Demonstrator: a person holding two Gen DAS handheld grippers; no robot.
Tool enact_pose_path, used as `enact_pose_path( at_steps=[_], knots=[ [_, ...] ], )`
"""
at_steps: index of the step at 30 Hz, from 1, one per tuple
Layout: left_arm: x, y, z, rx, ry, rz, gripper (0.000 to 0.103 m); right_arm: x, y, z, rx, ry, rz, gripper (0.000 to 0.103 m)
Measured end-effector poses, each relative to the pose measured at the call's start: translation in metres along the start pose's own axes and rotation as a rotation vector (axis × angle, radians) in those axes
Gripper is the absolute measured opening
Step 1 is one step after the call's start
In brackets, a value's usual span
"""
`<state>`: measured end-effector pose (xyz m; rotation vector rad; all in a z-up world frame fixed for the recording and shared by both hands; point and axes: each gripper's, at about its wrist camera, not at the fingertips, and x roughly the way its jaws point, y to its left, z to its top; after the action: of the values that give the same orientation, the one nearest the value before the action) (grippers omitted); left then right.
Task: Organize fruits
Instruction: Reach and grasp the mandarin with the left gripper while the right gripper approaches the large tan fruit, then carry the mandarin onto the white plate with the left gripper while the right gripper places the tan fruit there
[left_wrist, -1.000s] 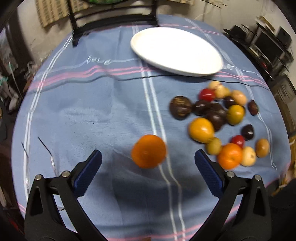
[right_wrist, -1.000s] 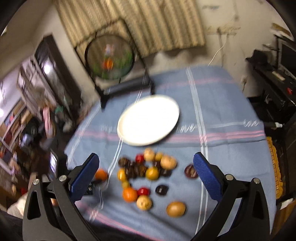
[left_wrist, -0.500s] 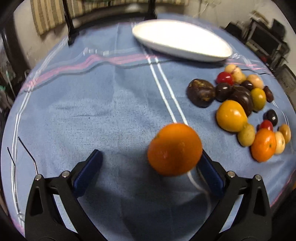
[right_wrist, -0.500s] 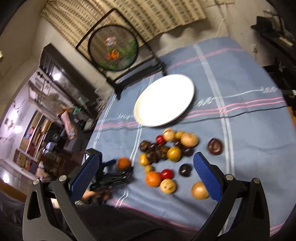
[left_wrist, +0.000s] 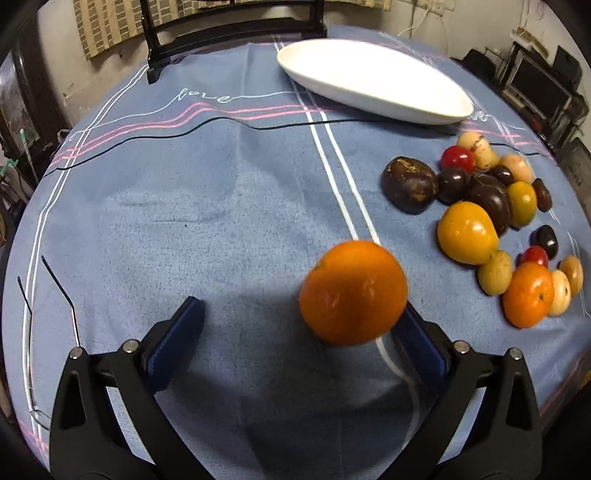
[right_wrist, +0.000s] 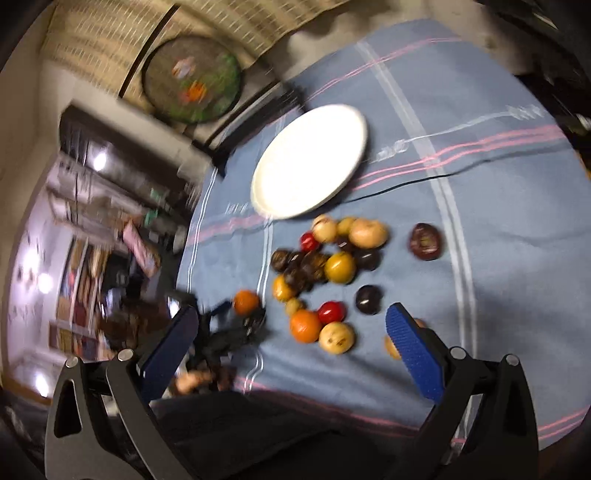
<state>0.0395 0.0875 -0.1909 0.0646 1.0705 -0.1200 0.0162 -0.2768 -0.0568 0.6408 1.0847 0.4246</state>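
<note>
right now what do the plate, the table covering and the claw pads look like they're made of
Plate: likely glazed ceramic, maybe melamine; smooth, glossy white, raised rim.
Table covering: woven cloth; matte blue, fuzzy nap, stitched stripes, wrinkles.
Left claw pads: probably rubber or textured plastic; matte blue with a ribbed face, set on black plastic-looking arms.

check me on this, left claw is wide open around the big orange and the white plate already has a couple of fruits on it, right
Not quite. The white plate is bare; no fruit lies on it, as the left wrist view shows and the right wrist view agrees. The rest stands: the left claw is wide open, with the big orange between its fingers, against the right one.
</note>
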Motion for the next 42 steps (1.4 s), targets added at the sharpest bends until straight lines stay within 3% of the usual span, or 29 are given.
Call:
enact_pose_path(
  at_steps=[4,7,10,14,17,22,24,27,32,42],
  knots=[
    [0.004,0.001,0.013,0.0,0.079,0.002,0.101,-0.011,-0.016,-0.001,-0.048,-0.024,-0.113,0.102],
    [-0.005,0.001,0.023,0.002,0.028,-0.045,0.101,-0.016,-0.014,-0.009,-0.255,-0.078,-0.408,0.102],
    [-0.005,-0.007,0.032,0.042,0.032,-0.123,0.101,0.002,-0.021,-0.025,-0.369,-0.041,-0.523,0.102],
    [-0.001,-0.016,0.032,0.068,0.024,-0.154,0.1,0.022,-0.031,-0.037,-0.373,0.014,-0.492,0.102],
    [-0.002,-0.024,0.024,0.073,0.039,-0.188,0.081,0.025,-0.022,-0.041,-0.432,-0.003,-0.523,0.102],
    [-0.002,-0.025,0.02,0.092,0.039,-0.16,0.066,0.03,-0.017,-0.041,-0.456,0.009,-0.484,0.102],
    [-0.003,-0.02,0.02,0.082,0.027,-0.138,0.046,0.034,-0.02,-0.041,-0.451,0.019,-0.476,0.097],
    [-0.003,-0.011,0.022,0.023,0.035,-0.174,0.046,0.041,-0.029,-0.041,-0.427,0.041,-0.447,0.082],
    [-0.013,-0.019,0.014,0.043,0.033,-0.183,0.046,0.053,-0.044,-0.044,-0.398,0.104,-0.399,0.07],
    [-0.032,-0.024,-0.002,0.037,0.02,-0.178,0.046,0.086,-0.044,-0.051,-0.474,0.21,-0.363,0.067]
  ],
)
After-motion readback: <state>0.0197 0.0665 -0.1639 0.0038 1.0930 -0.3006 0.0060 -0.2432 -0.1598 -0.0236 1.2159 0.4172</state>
